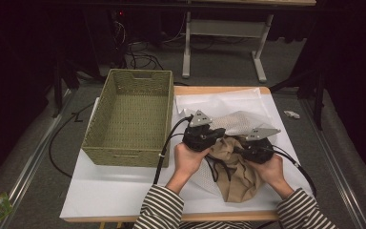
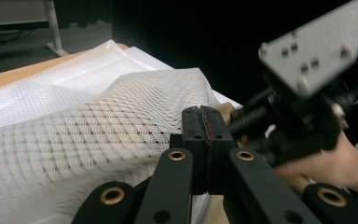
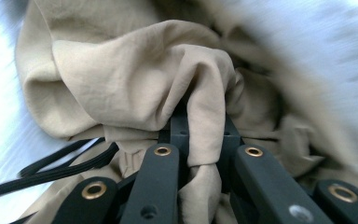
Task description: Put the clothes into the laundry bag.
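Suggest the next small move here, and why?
Probably push the right gripper deeper into the mesh bag. It is shut on a fold of the tan cloth, the left gripper pinches the bag's edge, and most of the cloth lies outside the bag on the table.

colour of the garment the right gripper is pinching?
Tan garment, clearest in the right gripper view.
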`<state>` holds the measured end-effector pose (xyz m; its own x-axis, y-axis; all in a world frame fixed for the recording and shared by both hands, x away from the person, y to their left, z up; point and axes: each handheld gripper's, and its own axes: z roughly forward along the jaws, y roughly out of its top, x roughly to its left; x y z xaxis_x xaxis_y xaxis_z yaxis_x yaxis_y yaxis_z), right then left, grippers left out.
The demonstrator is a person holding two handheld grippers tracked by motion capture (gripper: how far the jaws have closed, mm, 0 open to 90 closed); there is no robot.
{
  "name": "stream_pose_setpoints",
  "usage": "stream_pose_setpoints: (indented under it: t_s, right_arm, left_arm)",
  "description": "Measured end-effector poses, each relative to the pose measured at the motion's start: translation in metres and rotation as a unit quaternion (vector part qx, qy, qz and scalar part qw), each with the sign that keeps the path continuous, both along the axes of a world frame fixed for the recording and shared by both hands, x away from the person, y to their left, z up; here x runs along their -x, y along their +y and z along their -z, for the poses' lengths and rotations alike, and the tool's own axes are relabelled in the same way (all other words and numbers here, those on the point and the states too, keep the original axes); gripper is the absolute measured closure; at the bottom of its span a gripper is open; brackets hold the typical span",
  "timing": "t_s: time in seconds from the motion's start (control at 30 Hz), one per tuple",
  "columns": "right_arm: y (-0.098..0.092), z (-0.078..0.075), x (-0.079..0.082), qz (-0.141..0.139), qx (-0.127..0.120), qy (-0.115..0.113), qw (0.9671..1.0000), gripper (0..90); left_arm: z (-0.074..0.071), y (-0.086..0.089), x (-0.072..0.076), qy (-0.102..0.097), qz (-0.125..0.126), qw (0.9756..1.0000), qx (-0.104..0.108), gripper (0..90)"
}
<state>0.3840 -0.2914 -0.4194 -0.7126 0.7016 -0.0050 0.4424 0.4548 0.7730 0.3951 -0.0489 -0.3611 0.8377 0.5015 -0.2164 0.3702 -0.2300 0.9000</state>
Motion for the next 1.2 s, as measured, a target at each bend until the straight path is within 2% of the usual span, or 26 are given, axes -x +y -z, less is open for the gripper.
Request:
stream_pose_setpoints:
  t_s: [0.1, 0.17, 0.23, 0.3, 0.4, 0.57, 0.77, 0.83, 0.9, 1.0, 1.03, 1.1, 1.2]
  right_arm:
    - [-0.005, -0.007, -0.010, 0.035, -0.004, -0.020, 0.9992, 83.9]
    - [-0.003, -0.008, -0.018, 0.051, 0.008, -0.038, 0.9979, 83.8]
    - [0.000, -0.005, -0.024, 0.061, 0.018, -0.041, 0.9972, 83.6]
    - [0.003, 0.002, -0.031, 0.066, 0.028, -0.035, 0.9968, 82.8]
    - [0.004, 0.007, -0.036, 0.058, 0.012, -0.013, 0.9981, 75.2]
    - [-0.001, -0.006, -0.018, 0.032, 0.018, -0.006, 0.9993, 52.3]
    - [-0.020, -0.029, 0.010, 0.017, 0.008, -0.026, 0.9995, 43.2]
    - [-0.027, -0.031, 0.017, 0.022, 0.009, -0.022, 0.9995, 41.1]
    - [-0.035, -0.030, 0.022, 0.027, 0.014, -0.025, 0.9992, 40.6]
    - [-0.047, -0.025, 0.025, 0.040, 0.023, -0.008, 0.9989, 38.2]
    - [-0.050, -0.022, 0.025, 0.046, 0.020, -0.004, 0.9988, 37.9]
    - [-0.053, -0.014, 0.023, 0.058, 0.026, 0.019, 0.9978, 35.2]
    - [-0.053, -0.002, 0.017, 0.057, 0.032, 0.032, 0.9973, 34.2]
  left_arm:
    - [-0.001, -0.001, 0.001, -0.002, 0.002, 1.0000, 0.000, 90.0]
    - [0.000, -0.001, 0.001, -0.001, 0.002, 1.0000, -0.001, 90.0]
    - [0.001, -0.002, -0.001, 0.001, 0.001, 1.0000, -0.002, 90.0]
    - [0.003, -0.002, -0.003, 0.006, -0.002, 1.0000, -0.006, 90.0]
    - [0.009, -0.001, -0.006, 0.012, -0.008, 0.9998, -0.015, 90.0]
    - [0.015, 0.001, -0.006, 0.012, -0.014, 0.9996, -0.021, 90.0]
    - [0.014, 0.002, -0.006, 0.010, -0.015, 0.9996, -0.023, 90.0]
    - [0.014, 0.003, -0.006, 0.009, -0.017, 0.9996, -0.022, 90.0]
    - [0.015, 0.004, -0.006, 0.011, -0.018, 0.9995, -0.023, 90.0]
    - [0.015, 0.004, -0.007, 0.012, -0.018, 0.9995, -0.023, 90.0]
    - [0.015, 0.003, -0.007, 0.011, -0.017, 0.9995, -0.022, 90.0]
    - [0.015, 0.003, -0.007, 0.012, -0.017, 0.9996, -0.020, 90.0]
    - [0.015, 0.003, -0.007, 0.012, -0.017, 0.9996, -0.019, 90.0]
